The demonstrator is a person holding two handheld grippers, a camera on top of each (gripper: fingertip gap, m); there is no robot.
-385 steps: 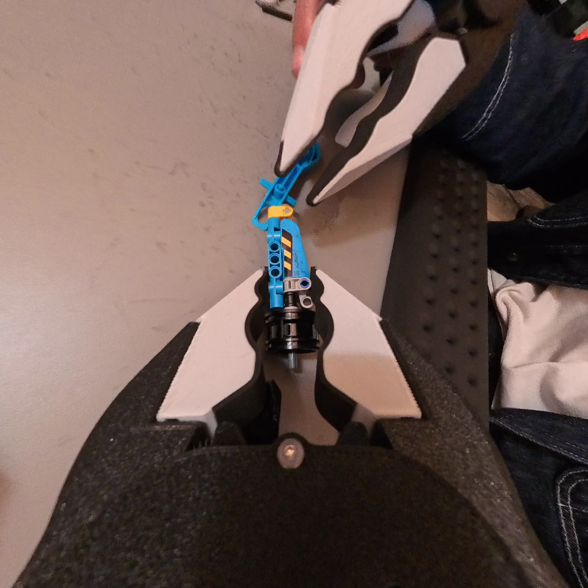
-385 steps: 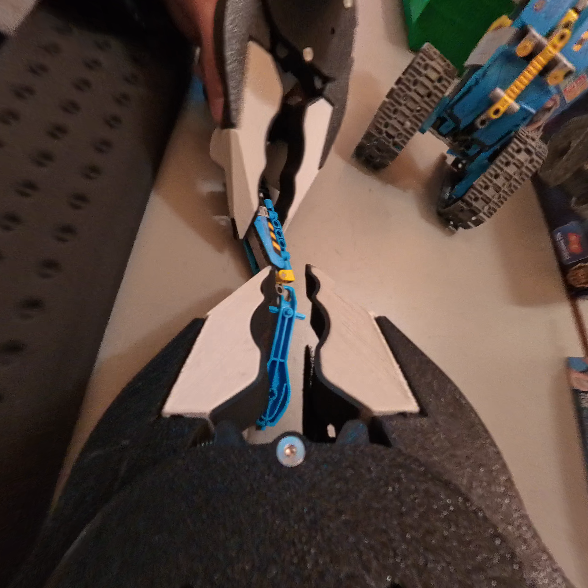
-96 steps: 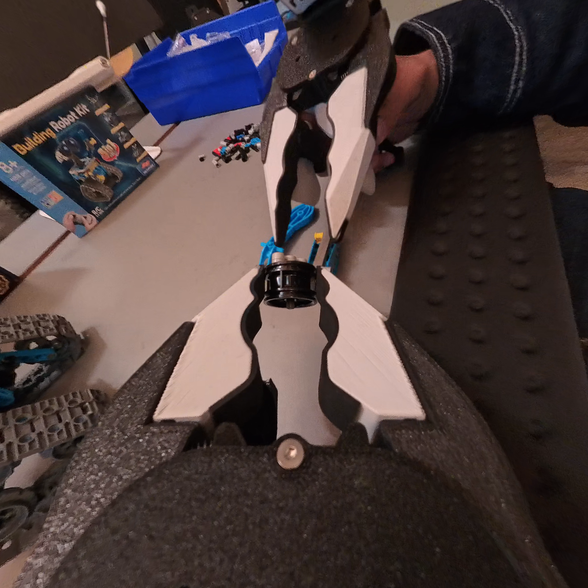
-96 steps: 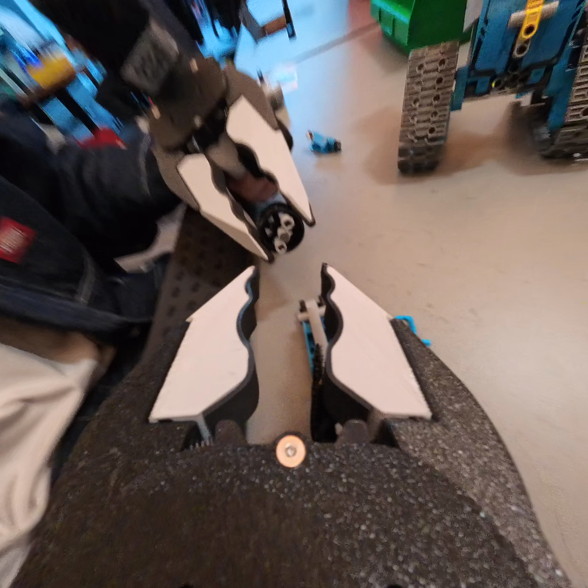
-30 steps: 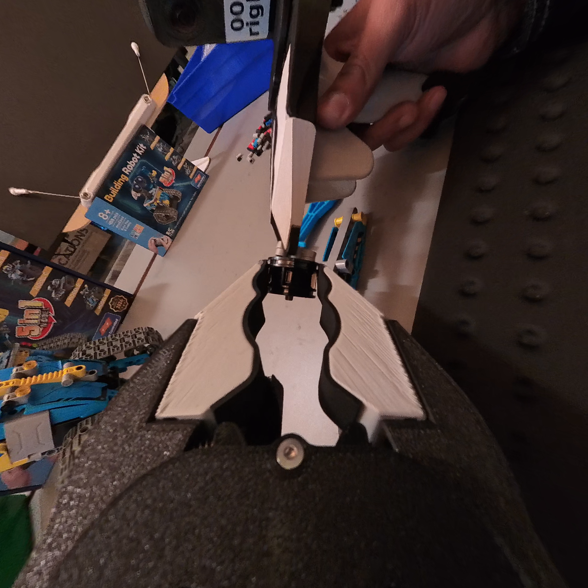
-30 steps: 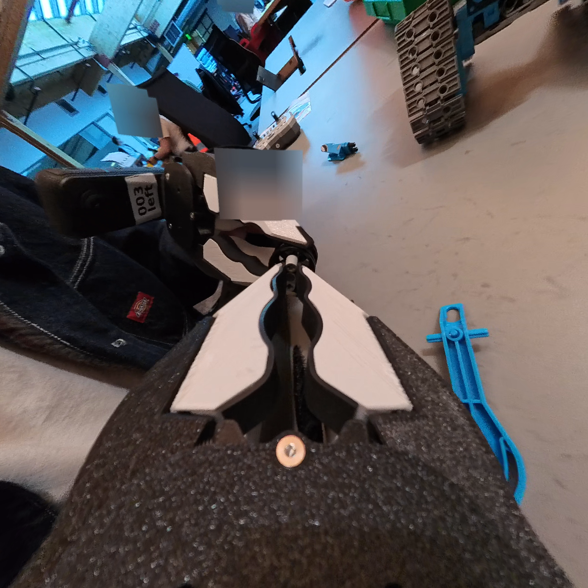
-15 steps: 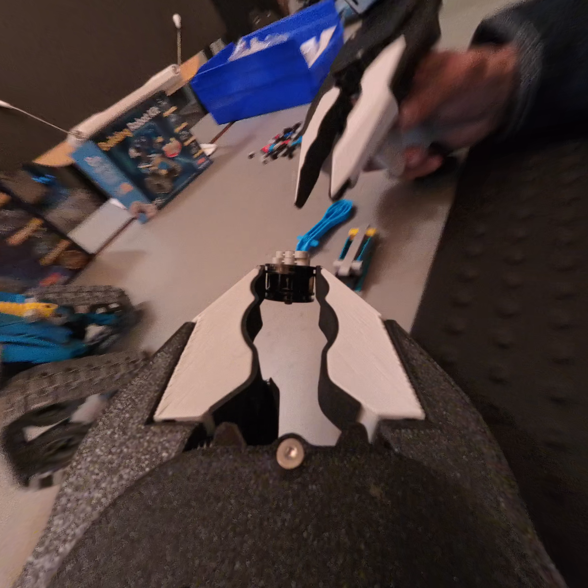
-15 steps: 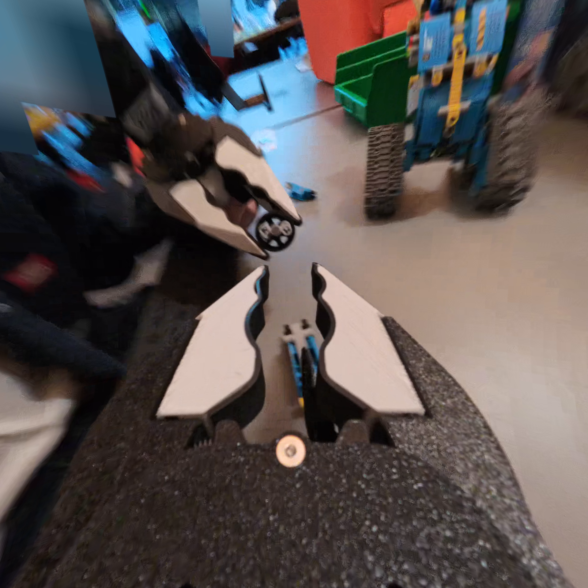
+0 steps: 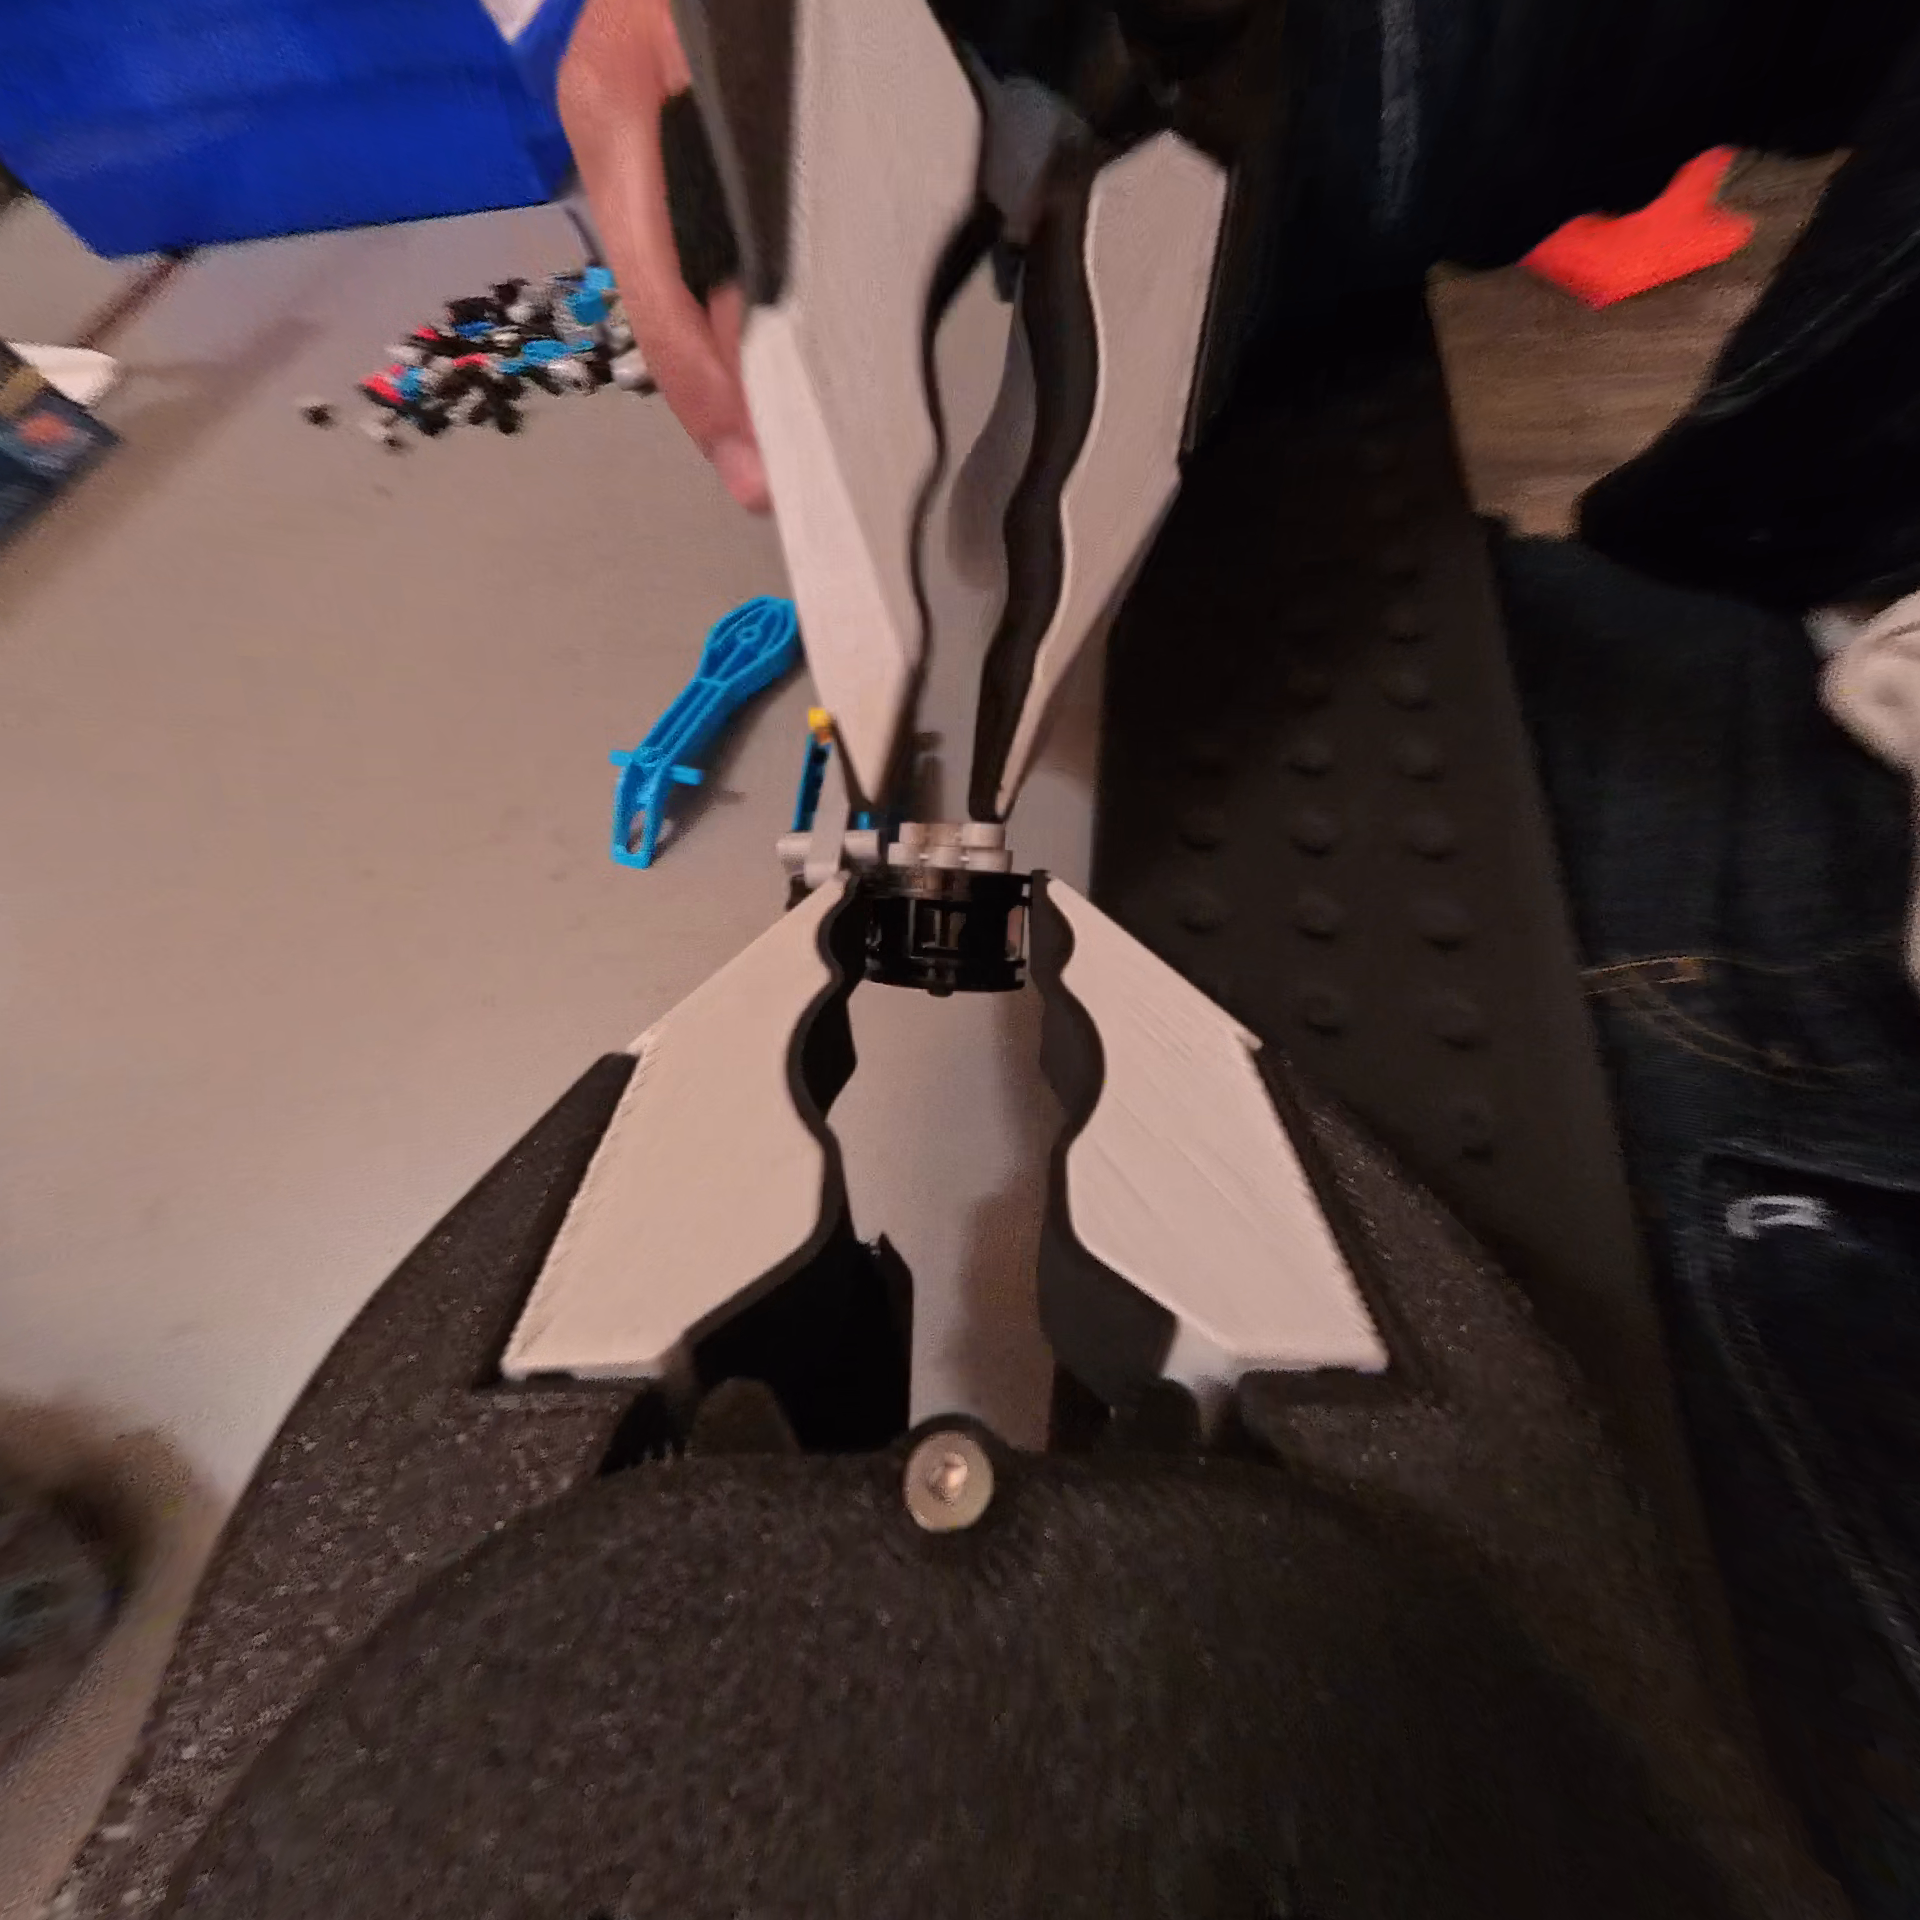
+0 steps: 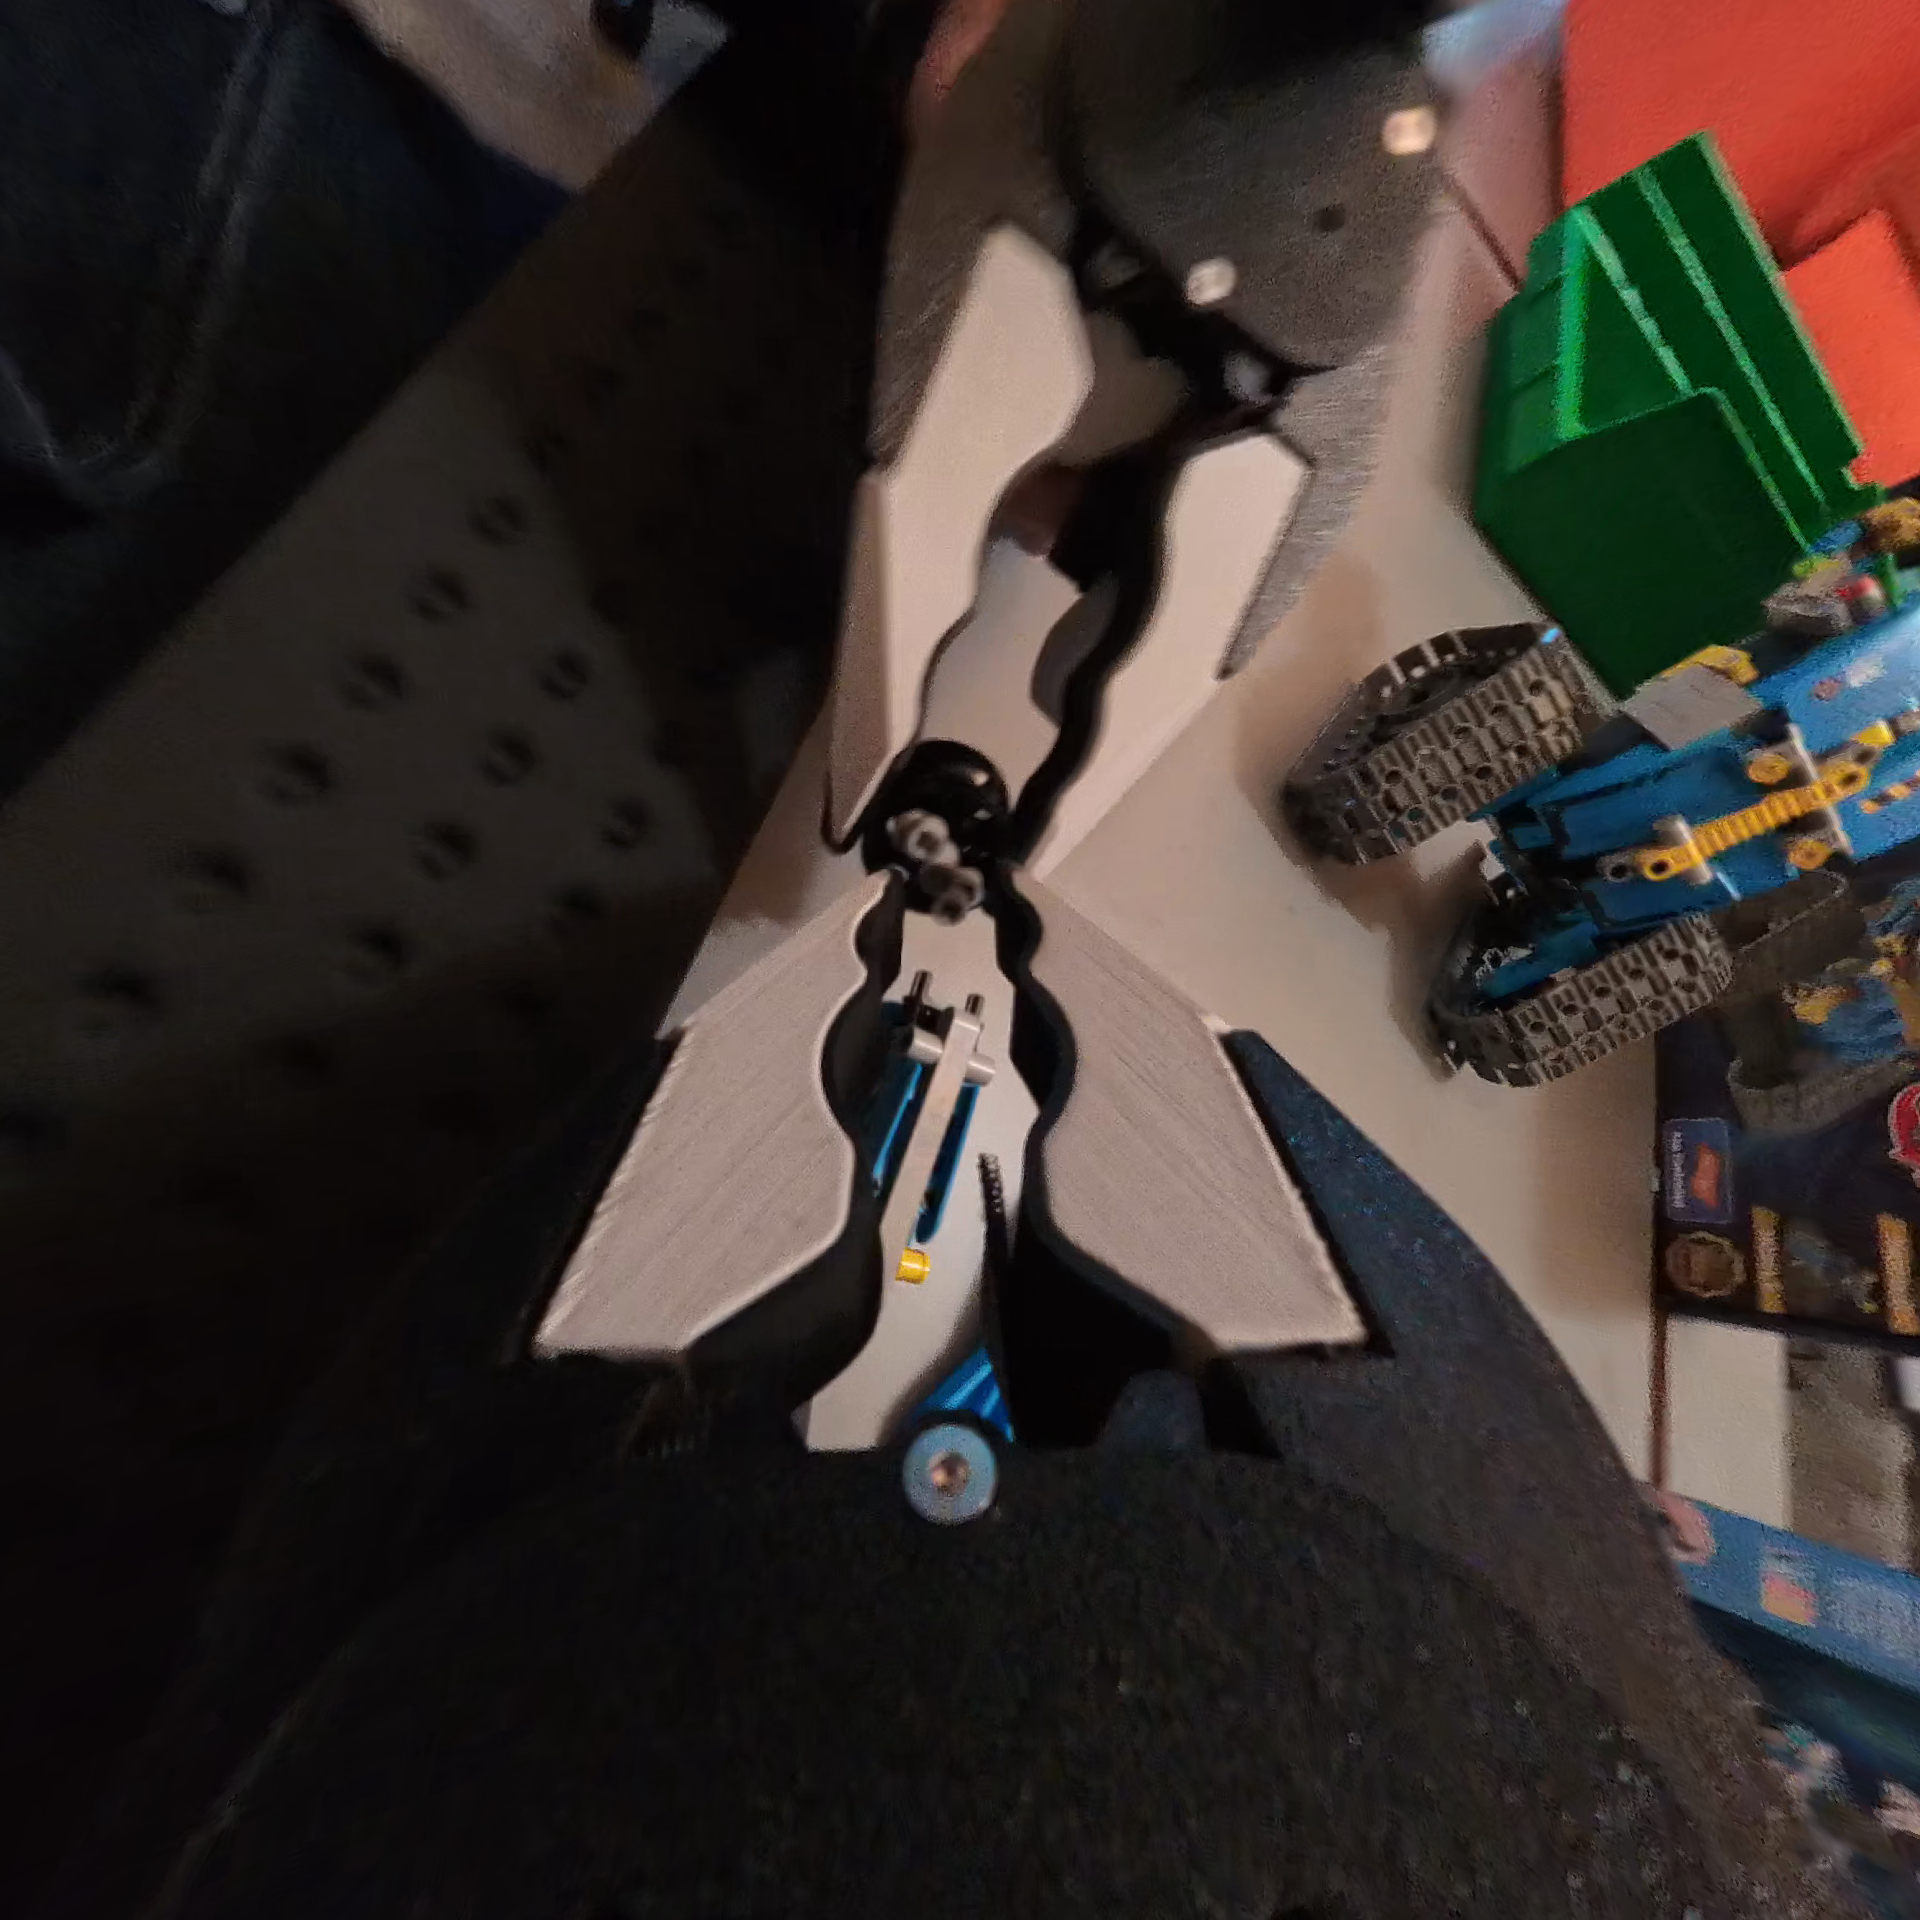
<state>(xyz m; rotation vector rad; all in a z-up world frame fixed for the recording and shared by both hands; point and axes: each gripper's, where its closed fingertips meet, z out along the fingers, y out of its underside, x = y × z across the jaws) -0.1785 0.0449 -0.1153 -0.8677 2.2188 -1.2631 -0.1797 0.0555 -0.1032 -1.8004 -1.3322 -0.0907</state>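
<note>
Across the left of the left wrist view, a broad stretch of smooth grey counter (image 9: 312, 831) is lying open, with a blue bin (image 9: 260, 114) at its far edge and a scatter of small loose pieces (image 9: 488, 353) being seen before it, blurred. A flat, slotted blue plastic lever (image 9: 707, 717) is lying on the bare surface just left of the tongs. Nearer the middle, a black ribbed wheel hub (image 9: 945, 930) with pale grey pegs on its far face is being gripped between the tips of the left tongs (image 9: 940, 904), which are closed onto it, their white ridged fingers (image 9: 717, 1174) being edged in black and set in grainy black foam. From above, the right tongs (image 9: 935, 790) are being pointed down by a hand (image 9: 665, 312), the tips parted by a narrow gap and hanging right at the pegs; contact cannot be told. To the right, the counter is being bounded by a dark mat (image 9: 1351, 831) with raised studs, leaving little room on that side. In the right wrist view, a slim blue beam assembly (image 10: 930, 1122) with a grey cross piece and a yellow end is lying on the counter between the parted fingers of the right tongs, ungripped. Farther right, a blue tracked vehicle (image 10: 1621, 831) with grey treads, a green bin (image 10: 1662, 447) and printed boxes (image 10: 1818, 1195) are crowding the counter's edge.
</note>
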